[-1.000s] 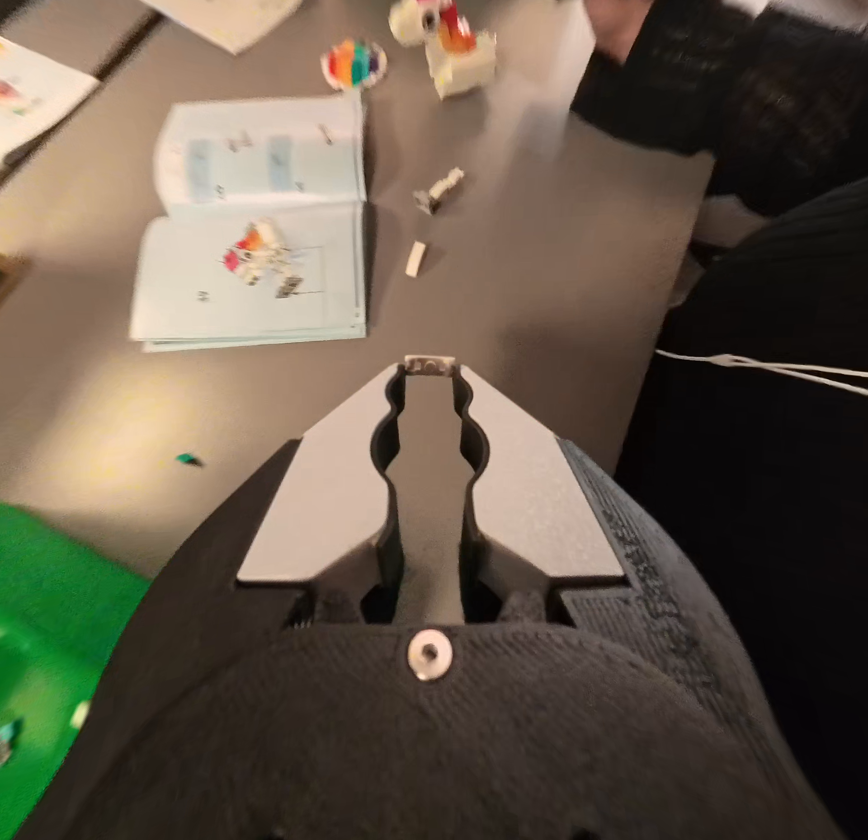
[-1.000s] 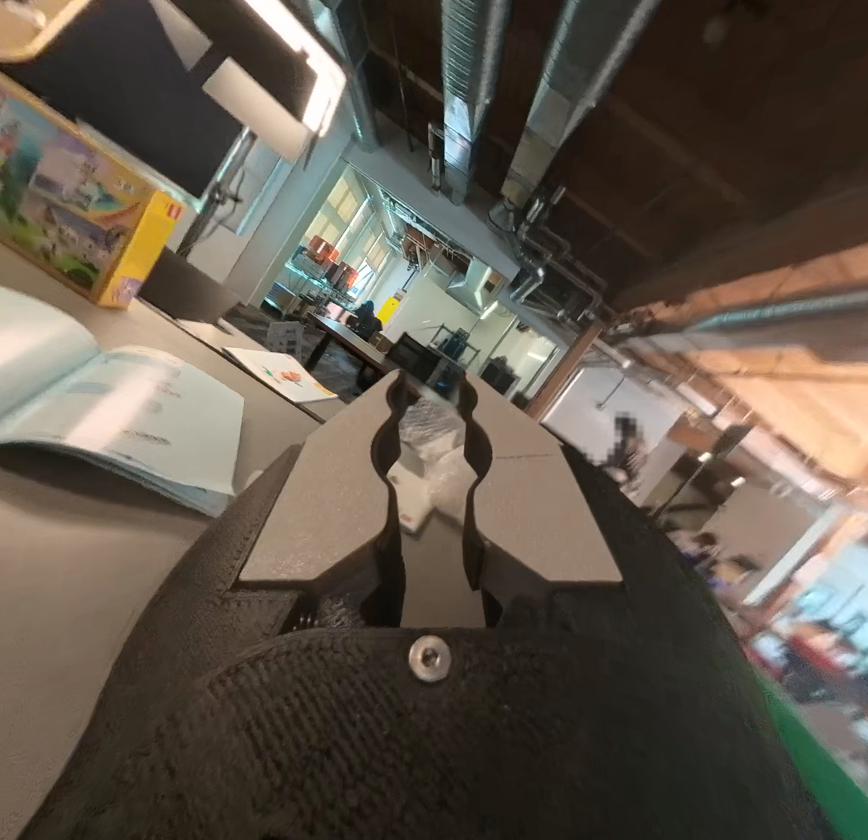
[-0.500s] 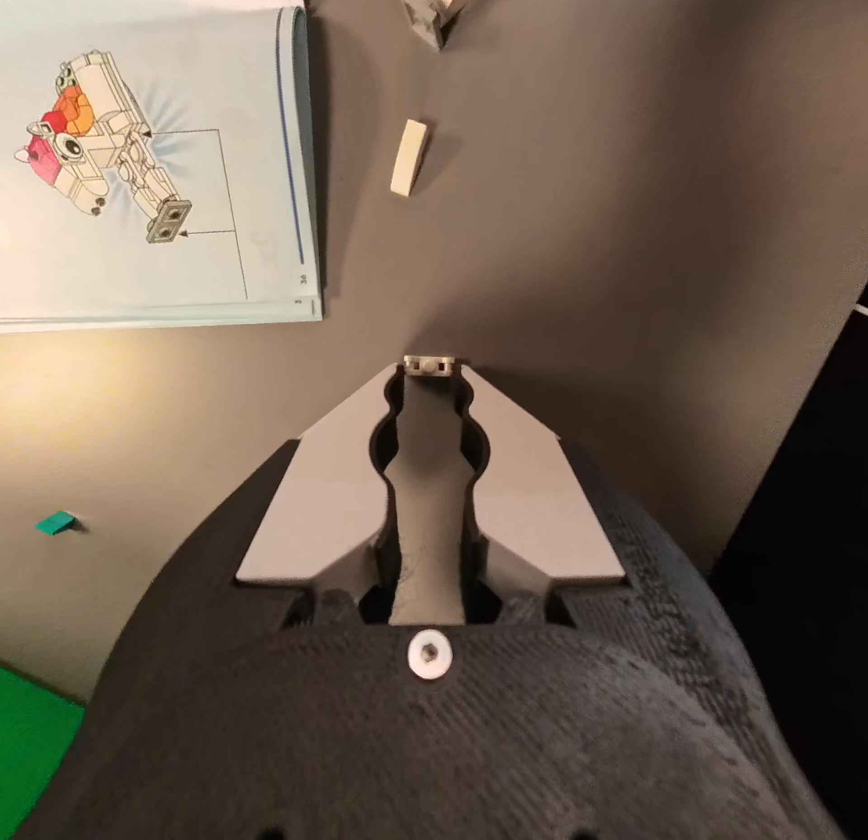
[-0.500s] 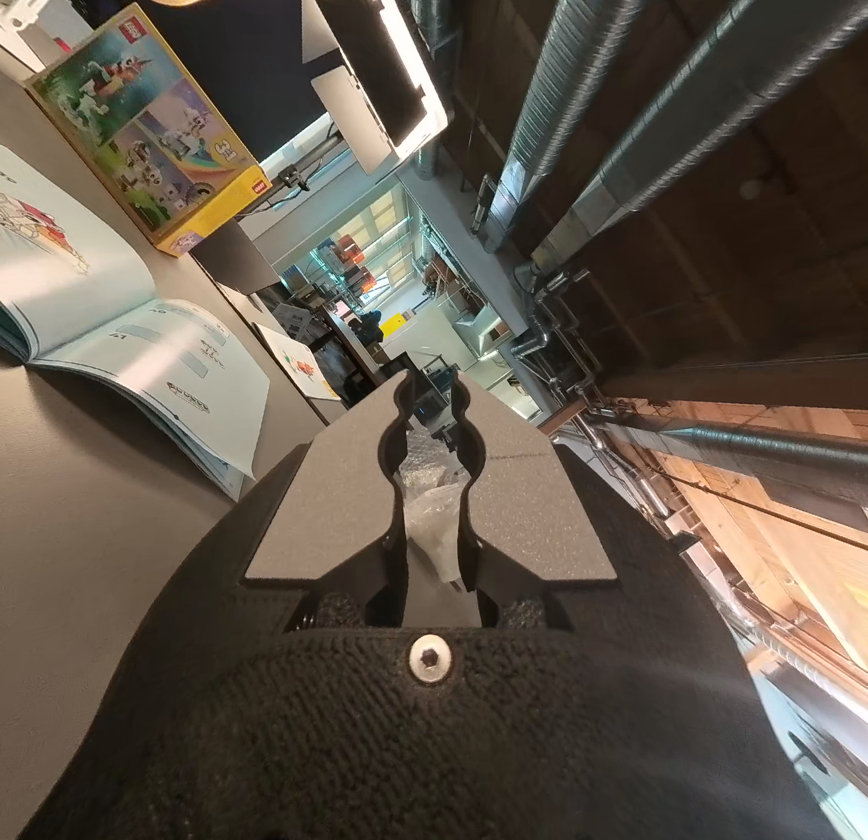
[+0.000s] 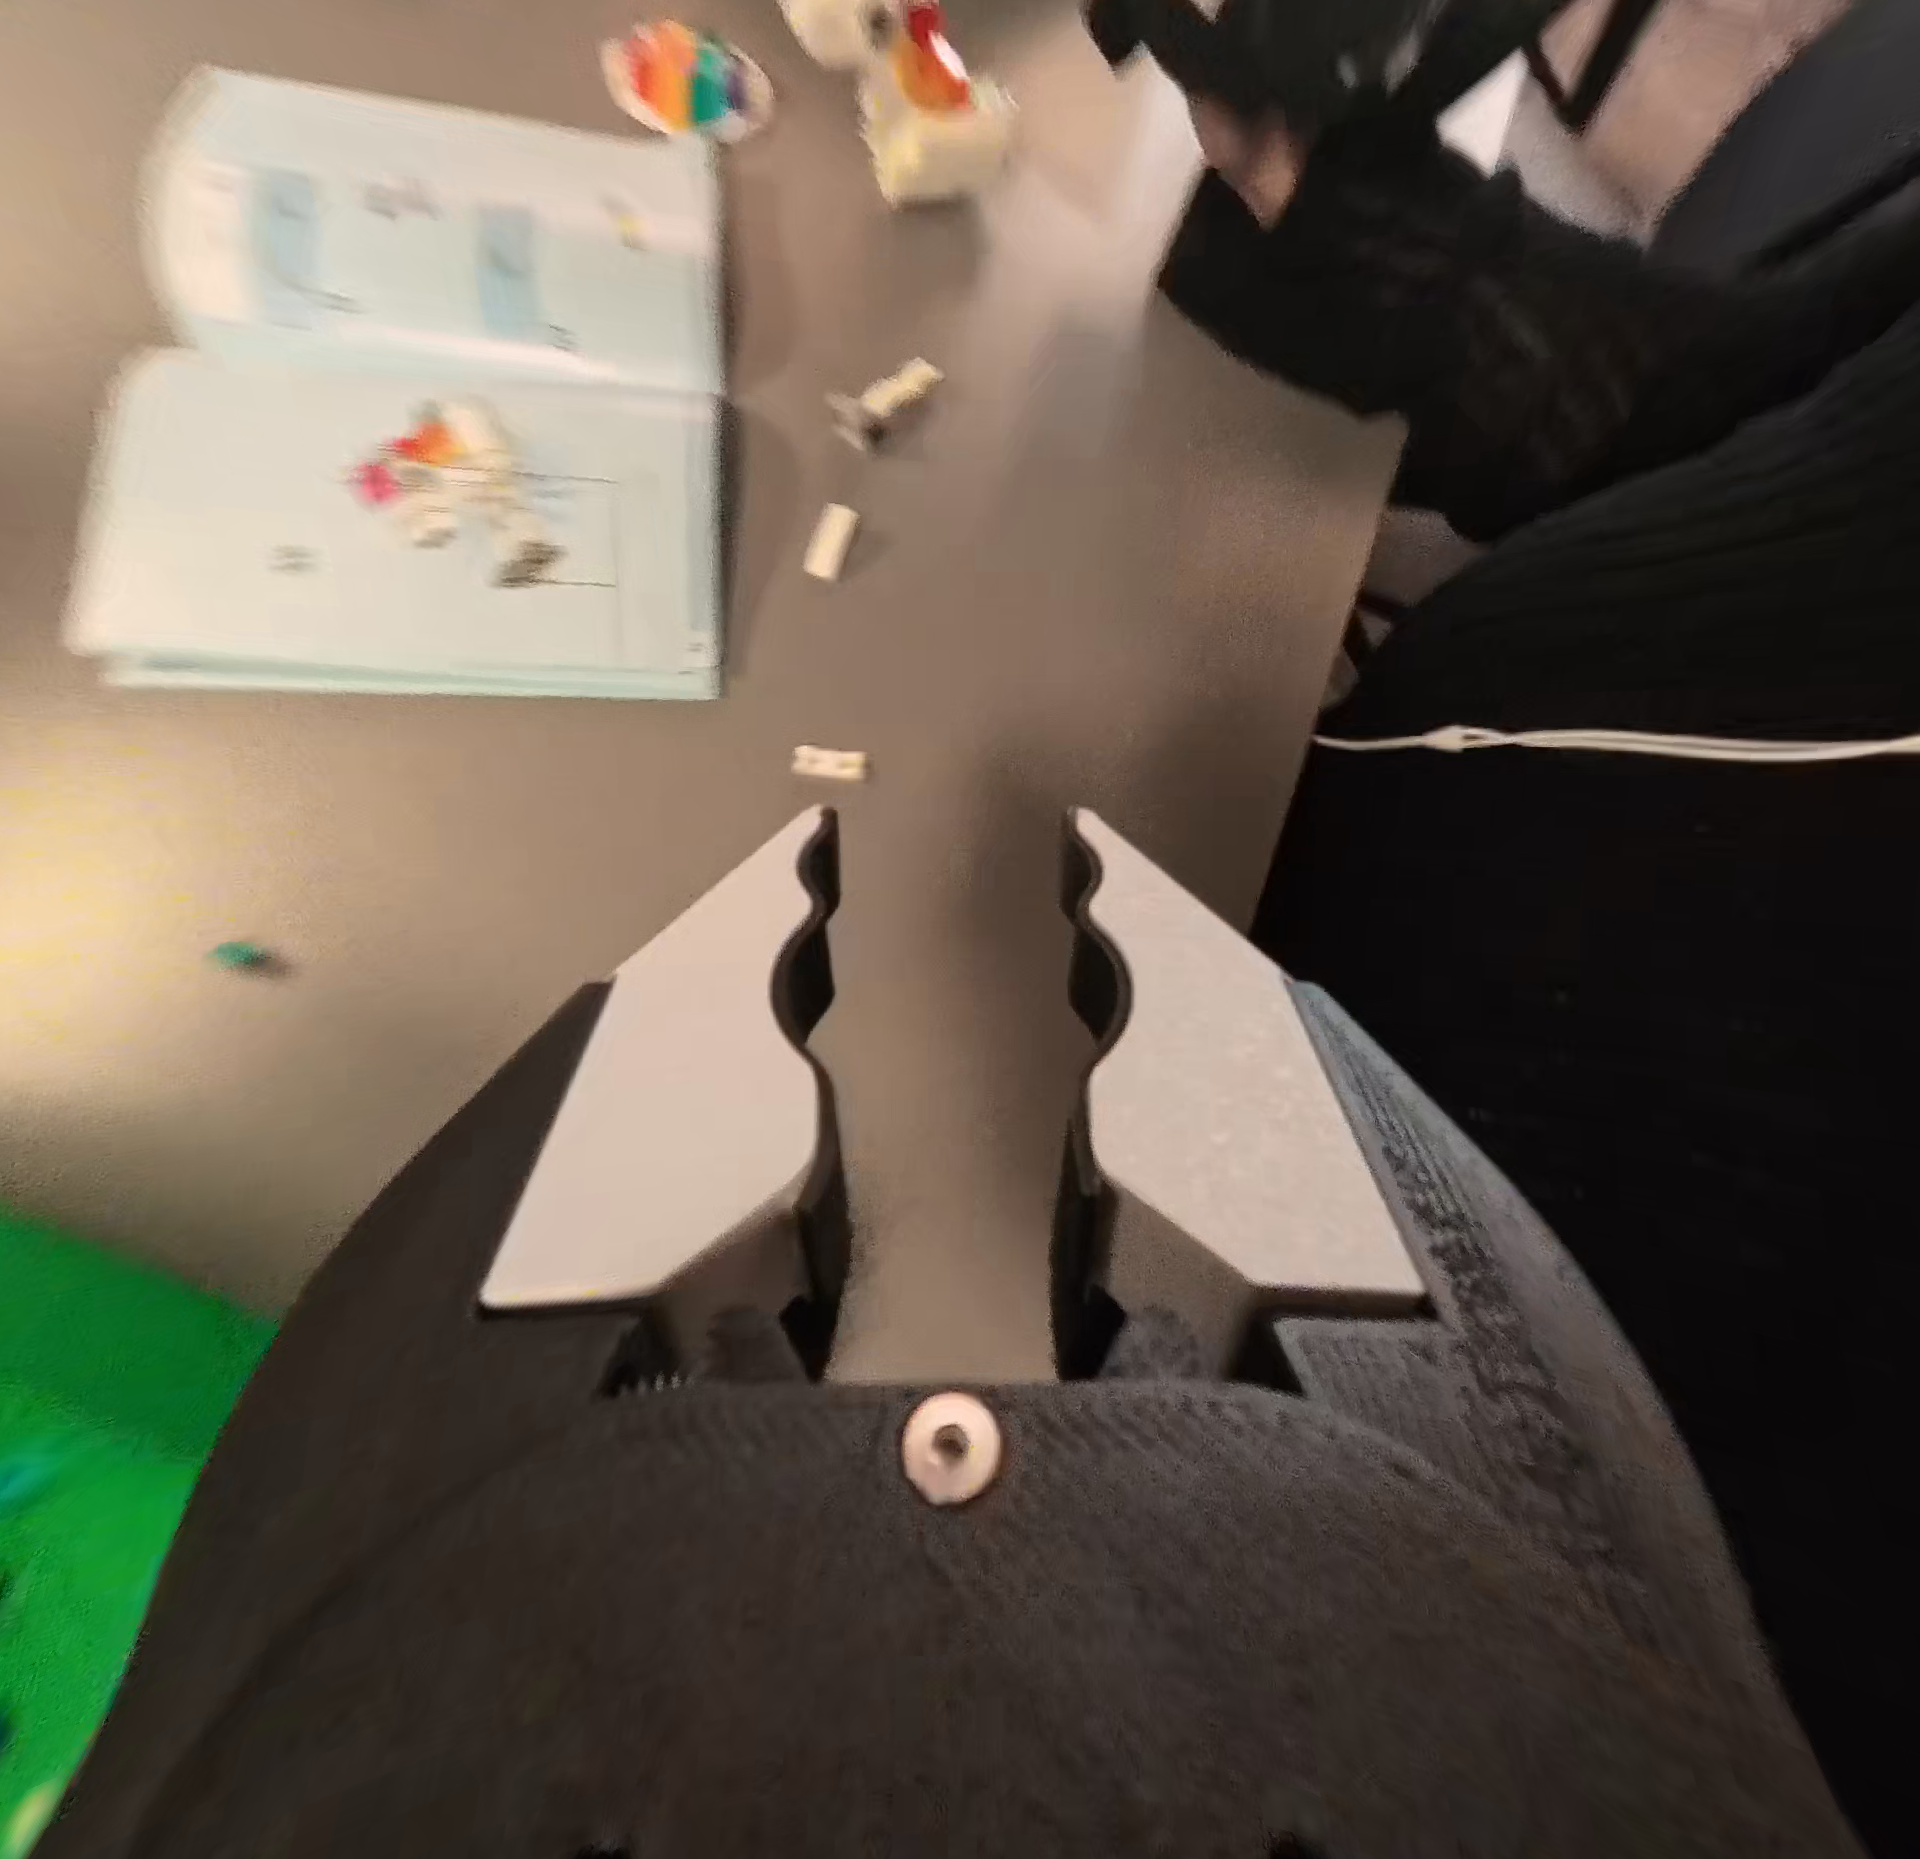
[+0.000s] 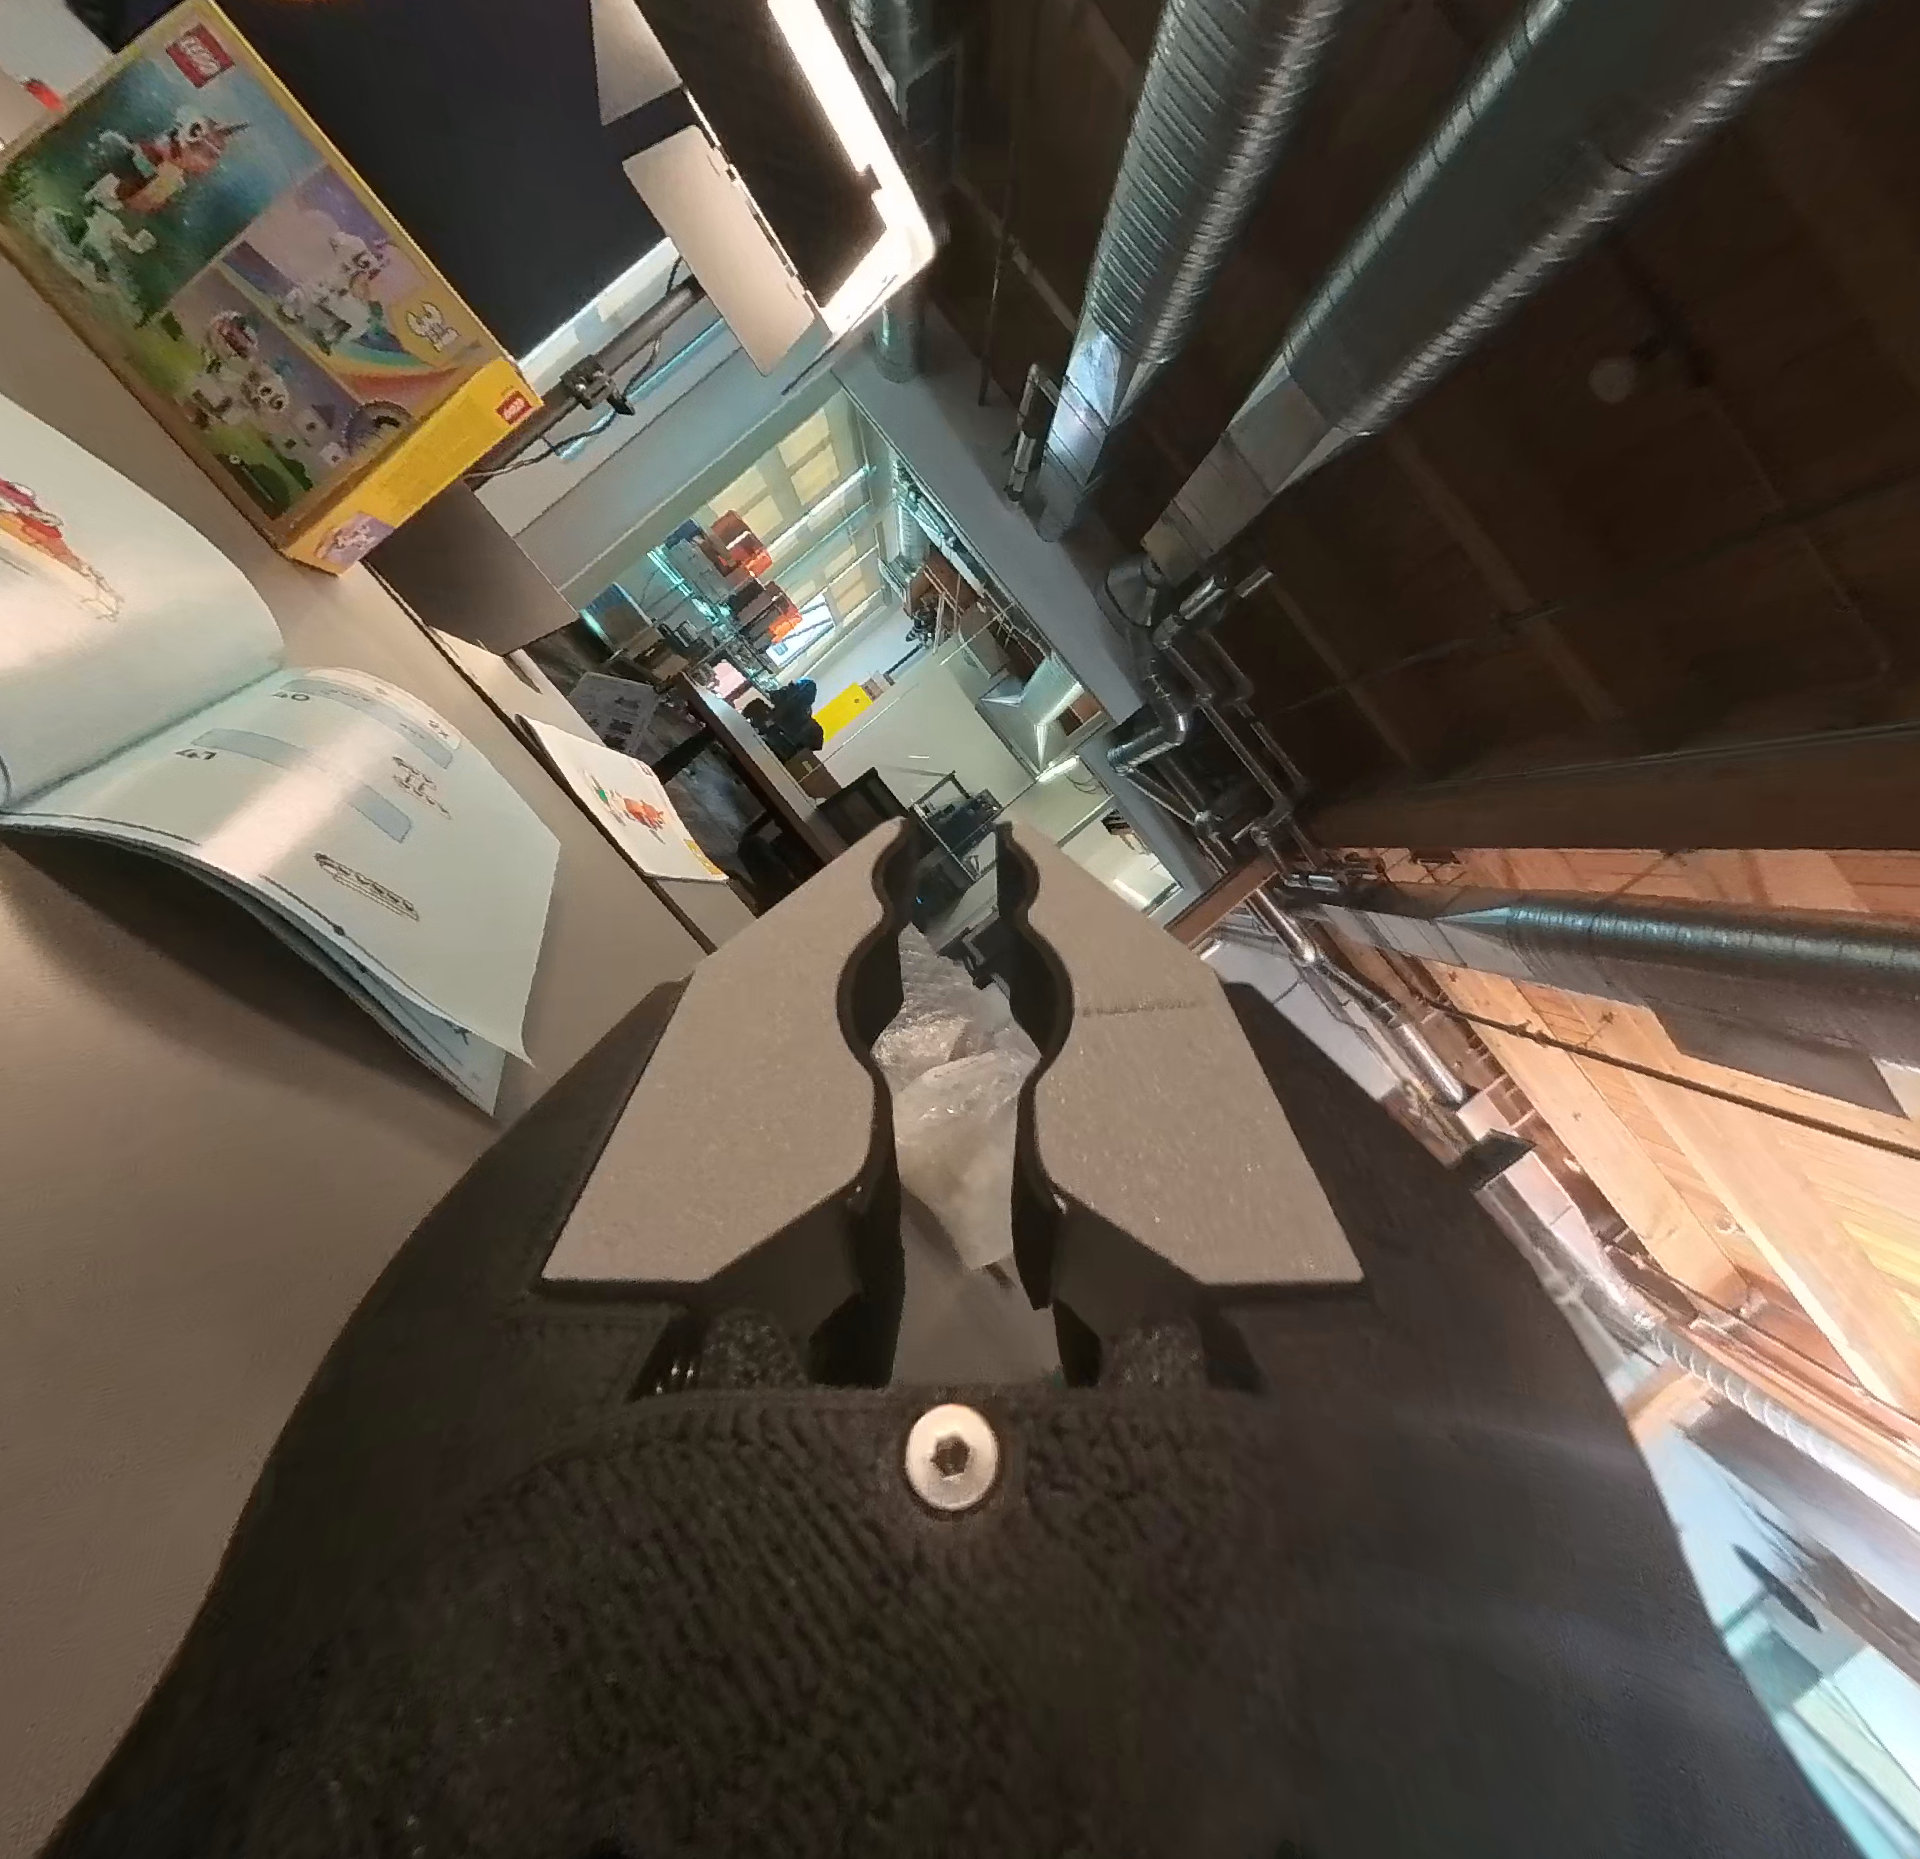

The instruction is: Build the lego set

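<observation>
The left gripper (image 5: 951, 822) hangs above the grey table (image 5: 1091, 583), tilted down at it, jaws spread wide with nothing between them. Just past its left fingertip a small pale plate (image 5: 829, 764) lies flat on the table, its long side running left to right across the view, clear of both fingers.

Farther along, a cream brick (image 5: 831, 545) lies with its long side pointing away from the gripper and a touch to the right. Beyond that sits a small grey-and-cream assembly (image 5: 885, 401), slanted up to the right. At the far edge stands the half-built white figure (image 5: 914, 95) with pink and orange on top, upright but blurred, and beside it to the left a round rainbow piece (image 5: 686, 84). The open instruction booklet (image 5: 405, 386) lies flat to the left, spine running across the view. A tiny teal piece (image 5: 241, 957) rests alone near the green mat (image 5: 94, 1394) at the lower left. A person in black (image 5: 1621, 874) fills the right side, a white cord (image 5: 1621, 741) running across.

The right gripper (image 6: 954, 843) sits low by the table, pitched steeply up toward the ceiling ducts (image 6: 1195, 199). Its jaws are drawn in narrow; crinkled clear plastic (image 6: 951, 1113) shows in the gap between them, though whether they pinch it cannot be told. To its left are the curled booklet pages and, behind them, the colourful set box (image 6: 249, 282) standing on the table.
</observation>
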Available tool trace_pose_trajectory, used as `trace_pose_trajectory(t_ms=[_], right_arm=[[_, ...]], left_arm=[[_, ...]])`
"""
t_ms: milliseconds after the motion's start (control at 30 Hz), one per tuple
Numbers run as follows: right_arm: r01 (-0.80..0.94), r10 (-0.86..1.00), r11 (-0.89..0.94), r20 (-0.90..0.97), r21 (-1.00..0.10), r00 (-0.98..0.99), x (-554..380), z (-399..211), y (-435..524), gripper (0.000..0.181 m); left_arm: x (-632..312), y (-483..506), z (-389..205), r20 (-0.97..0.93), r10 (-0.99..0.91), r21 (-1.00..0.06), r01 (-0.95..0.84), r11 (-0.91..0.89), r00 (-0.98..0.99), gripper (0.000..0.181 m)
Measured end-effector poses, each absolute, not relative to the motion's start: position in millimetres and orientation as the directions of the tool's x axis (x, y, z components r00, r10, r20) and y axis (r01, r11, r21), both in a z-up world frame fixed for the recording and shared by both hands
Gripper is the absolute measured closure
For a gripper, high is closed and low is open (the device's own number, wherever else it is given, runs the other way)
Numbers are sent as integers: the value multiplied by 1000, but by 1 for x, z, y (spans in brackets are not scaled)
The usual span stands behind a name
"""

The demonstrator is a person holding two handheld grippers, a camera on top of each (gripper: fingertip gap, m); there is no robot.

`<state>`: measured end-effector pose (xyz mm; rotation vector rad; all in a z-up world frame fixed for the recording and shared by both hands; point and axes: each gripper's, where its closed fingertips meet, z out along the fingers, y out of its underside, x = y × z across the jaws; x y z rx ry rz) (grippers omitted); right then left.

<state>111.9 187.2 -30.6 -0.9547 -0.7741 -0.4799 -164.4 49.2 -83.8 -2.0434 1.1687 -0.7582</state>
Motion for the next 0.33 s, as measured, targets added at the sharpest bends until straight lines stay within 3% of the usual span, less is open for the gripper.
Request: trace_pose_trajectory(t_ms=[33,167,333], right_arm=[[665,-32,504,757,-552,652,114,-30,188,169],[656,-22,476,737,-586,675,120,-34,195,169],[660,-16,433,728,-613,686,127,-42,203,169]], left_arm=[[-184,56,-73,141,-860,-793,-465,-394,490,141],[-281,107,-52,18,-637,-807,-365,-465,770,147],[-360,179,-89,-70,-514,-680,-418,-602,855,147]])
